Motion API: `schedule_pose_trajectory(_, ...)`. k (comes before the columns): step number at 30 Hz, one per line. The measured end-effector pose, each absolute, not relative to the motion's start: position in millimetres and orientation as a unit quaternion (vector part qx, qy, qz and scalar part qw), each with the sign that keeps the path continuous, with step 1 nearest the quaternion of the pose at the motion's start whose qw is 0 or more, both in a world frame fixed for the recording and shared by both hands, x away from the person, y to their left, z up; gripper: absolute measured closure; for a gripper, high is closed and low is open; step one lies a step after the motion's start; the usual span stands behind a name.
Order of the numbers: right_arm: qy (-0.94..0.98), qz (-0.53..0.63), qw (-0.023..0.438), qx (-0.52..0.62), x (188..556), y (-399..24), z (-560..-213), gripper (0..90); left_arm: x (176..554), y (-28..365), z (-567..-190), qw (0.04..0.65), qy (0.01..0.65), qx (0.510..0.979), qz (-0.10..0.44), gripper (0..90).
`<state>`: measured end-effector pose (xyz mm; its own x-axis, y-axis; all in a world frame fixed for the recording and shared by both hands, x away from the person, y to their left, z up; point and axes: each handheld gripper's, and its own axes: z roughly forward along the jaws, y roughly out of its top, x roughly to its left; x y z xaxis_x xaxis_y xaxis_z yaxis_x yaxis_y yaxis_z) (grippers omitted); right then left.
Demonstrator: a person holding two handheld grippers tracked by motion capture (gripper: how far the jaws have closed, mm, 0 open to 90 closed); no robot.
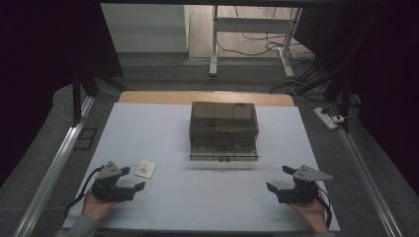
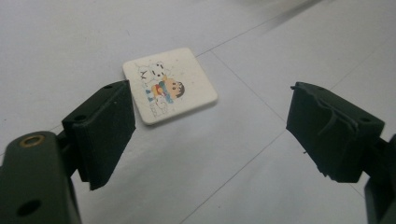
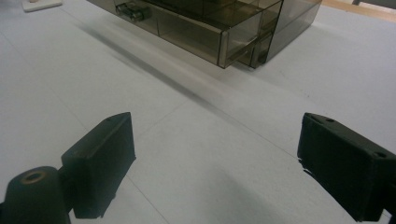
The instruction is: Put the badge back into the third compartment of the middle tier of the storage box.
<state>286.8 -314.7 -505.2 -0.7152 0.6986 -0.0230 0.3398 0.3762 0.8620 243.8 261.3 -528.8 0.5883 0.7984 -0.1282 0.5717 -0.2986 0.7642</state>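
Note:
A small white square card (image 1: 146, 169) with a cartoon picture lies flat on the pale mat, left of centre. In the left gripper view the card (image 2: 170, 85) lies just beyond the left jaw. My left gripper (image 1: 132, 178) rests near the front left, open, with nothing between its jaws. My right gripper (image 1: 279, 178) rests at the front right, open and empty too. A smoky see-through drawer box (image 1: 224, 124) stands mid-table, its bottom drawer (image 1: 224, 154) pulled out toward me. In the right gripper view the drawer box (image 3: 224, 21) sits ahead, and the card's edge (image 3: 41, 4) shows at top left.
The pale mat (image 1: 163, 202) covers a wooden table whose far edge (image 1: 148, 97) shows behind the box. Metal rails (image 1: 54, 168) run along both sides. Beyond the table are a desk frame (image 1: 213, 44), loose cables and a power strip (image 1: 328, 117) on the floor.

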Motion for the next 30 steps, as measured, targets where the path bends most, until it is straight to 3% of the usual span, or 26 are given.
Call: schedule_pose_trajectory(30,0.814,0.443,0.197,0.321,291.7,-312.2,-507.1,12.1,236.4,254.0,-521.0,0.392,0.429,0.799,0.155,16.1)
